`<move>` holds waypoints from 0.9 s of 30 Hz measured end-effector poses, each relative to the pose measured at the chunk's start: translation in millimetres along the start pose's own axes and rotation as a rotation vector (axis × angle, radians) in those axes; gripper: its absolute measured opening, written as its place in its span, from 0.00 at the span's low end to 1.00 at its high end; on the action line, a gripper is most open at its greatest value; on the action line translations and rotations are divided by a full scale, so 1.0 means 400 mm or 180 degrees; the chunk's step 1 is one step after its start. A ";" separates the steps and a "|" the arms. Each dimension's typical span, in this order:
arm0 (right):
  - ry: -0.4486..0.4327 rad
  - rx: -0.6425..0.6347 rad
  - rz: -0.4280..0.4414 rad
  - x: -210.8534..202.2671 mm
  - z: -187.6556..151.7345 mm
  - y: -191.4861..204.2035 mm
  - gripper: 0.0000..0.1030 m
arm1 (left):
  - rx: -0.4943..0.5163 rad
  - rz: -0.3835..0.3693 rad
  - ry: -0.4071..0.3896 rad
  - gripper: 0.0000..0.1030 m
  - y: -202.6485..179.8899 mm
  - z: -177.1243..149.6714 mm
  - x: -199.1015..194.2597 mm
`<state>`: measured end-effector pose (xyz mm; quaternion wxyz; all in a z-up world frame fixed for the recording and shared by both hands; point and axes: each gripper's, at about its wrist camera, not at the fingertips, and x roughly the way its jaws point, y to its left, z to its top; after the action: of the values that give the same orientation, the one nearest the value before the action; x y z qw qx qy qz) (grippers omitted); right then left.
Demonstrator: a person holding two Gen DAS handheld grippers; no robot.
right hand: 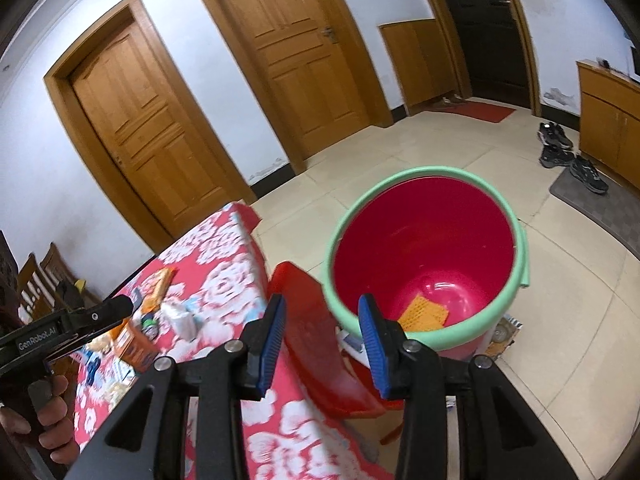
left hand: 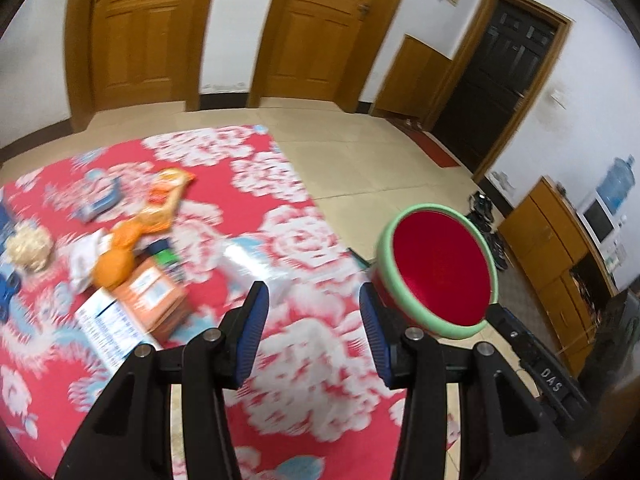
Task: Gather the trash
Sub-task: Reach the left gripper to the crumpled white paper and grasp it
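One red bucket point(right hand: 424, 248) with a green rim was seen on the tiled floor point(right hand: 560, 280) beside the table, and one orange piece of trash point(right hand: 424, 313) lay on its bottom. One red plastic stool point(right hand: 320, 340) stood between the bucket and the table. One table under a red cloth with white flowers point(left hand: 304, 232) carried the remaining litter: one orange snack packet point(left hand: 168, 196), one orange rounded item point(left hand: 114, 264), one orange carton point(left hand: 154, 300), one white printed box point(left hand: 108, 332), one crumpled pale wad point(left hand: 30, 250) and one clear wrapper point(left hand: 256, 260) could be counted, though the blur left smaller pieces uncertain. Two wooden doors point(right hand: 288, 48) and one dark door point(right hand: 488, 28) were counted in the walls, and three dark shoes point(right hand: 568, 152) near a grey mat point(right hand: 600, 208).

The left gripper point(left hand: 314, 330) was held above the cloth, pointed downward, its jaws parted with nothing between the blue pads point(left hand: 252, 336). In the right wrist view it appeared at the left edge, carried by a hand point(right hand: 48, 428) wrapped round its handle. The right gripper point(right hand: 322, 346) was pointed downward toward the stool and the near rim of the bucket, its jaws likewise apart and empty.
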<state>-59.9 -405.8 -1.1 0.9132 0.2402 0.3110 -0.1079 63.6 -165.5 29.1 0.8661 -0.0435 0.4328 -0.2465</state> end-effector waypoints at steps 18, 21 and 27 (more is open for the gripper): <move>0.0203 -0.0310 0.0255 0.007 -0.063 0.140 0.44 | -0.0472 0.0451 0.0187 0.46 0.213 -0.155 -0.062; 0.0236 -0.0340 0.0280 0.009 -0.072 0.154 0.44 | -0.0517 0.0468 0.0231 0.46 0.226 -0.169 -0.058; 0.0284 -0.0384 0.0294 0.014 -0.080 0.172 0.45 | -0.0622 0.0418 0.0275 0.47 0.240 -0.192 -0.046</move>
<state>-48.3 -330.7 -1.3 0.9153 0.2034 0.3458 -0.0359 32.3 -62.5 -32.8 0.8525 -0.0886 0.4936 -0.1475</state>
